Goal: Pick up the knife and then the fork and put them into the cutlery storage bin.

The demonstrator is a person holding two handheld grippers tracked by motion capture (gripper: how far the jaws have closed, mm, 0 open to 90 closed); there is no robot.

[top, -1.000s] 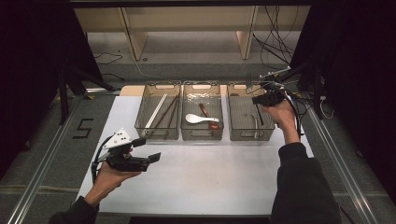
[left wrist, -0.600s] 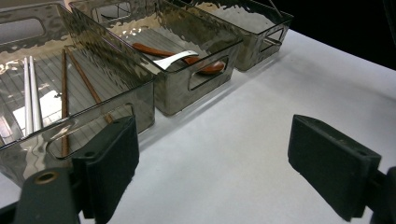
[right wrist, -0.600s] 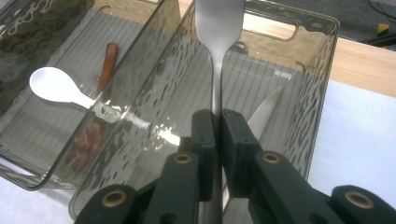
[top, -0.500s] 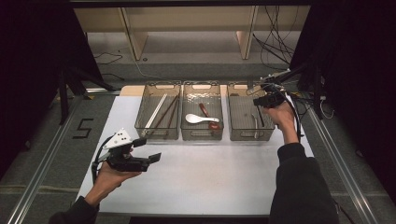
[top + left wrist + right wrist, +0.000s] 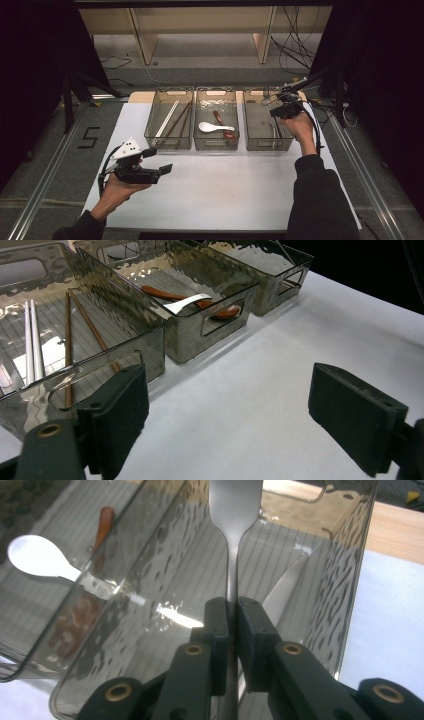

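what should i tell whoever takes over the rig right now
Right gripper: jaws have just been opening a little, pads still beside a metal utensil over the right bin; a knife lies inside.
Left gripper: open, empty, low over the table.
Done: chopsticks in the left bin, spoons in the middle bin.
Left: drop the utensil into the right bin.

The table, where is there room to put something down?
Bare white table lies between the three bins and the near edge, right of the left gripper. The middle bin is crowded with spoons; the right gripper holds a fork.
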